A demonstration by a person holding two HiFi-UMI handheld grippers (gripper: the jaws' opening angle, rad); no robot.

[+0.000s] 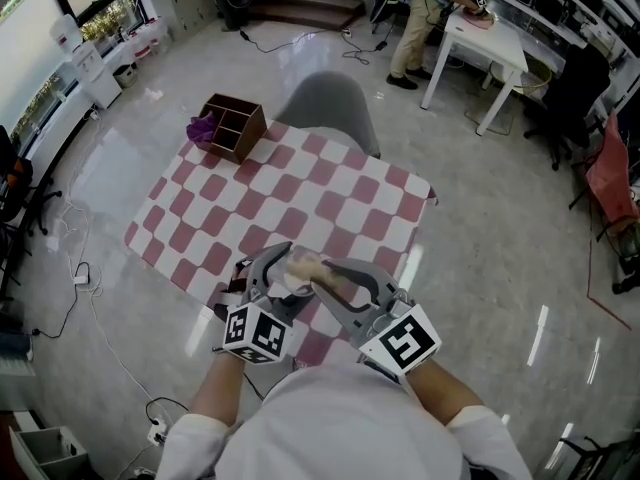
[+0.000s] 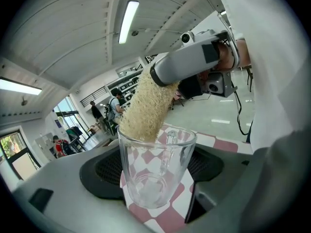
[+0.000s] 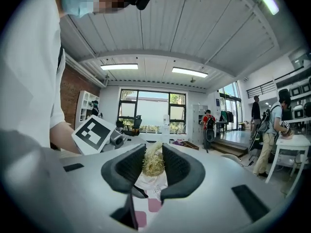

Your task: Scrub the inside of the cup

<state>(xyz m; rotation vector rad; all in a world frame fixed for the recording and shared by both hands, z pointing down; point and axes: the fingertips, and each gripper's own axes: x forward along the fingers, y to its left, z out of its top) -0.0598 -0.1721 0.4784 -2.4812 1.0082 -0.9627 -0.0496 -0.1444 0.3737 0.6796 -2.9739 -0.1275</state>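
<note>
Pale glossy floor (image 1: 480,228) spreads around a bench (image 1: 330,203) draped in a red-and-white checked cloth, with a grey chair (image 1: 330,108) tucked at its far side and a brown compartmented box (image 1: 232,125) on its far left corner, a purple cloth (image 1: 203,128) bunched beside it. Both bare forearms reach in from below, elbows bent, hands drawn close together over the bench's near edge. The left claw (image 2: 155,166) is closed around a clear glass cup (image 2: 150,188), mouth up, handle on the far side. The right claw (image 3: 154,164) pinches a tan loofah scrubber (image 2: 148,106), angled down so its lower end sits at the cup's rim. Black-and-white marker cubes (image 1: 405,340) top both.
</note>
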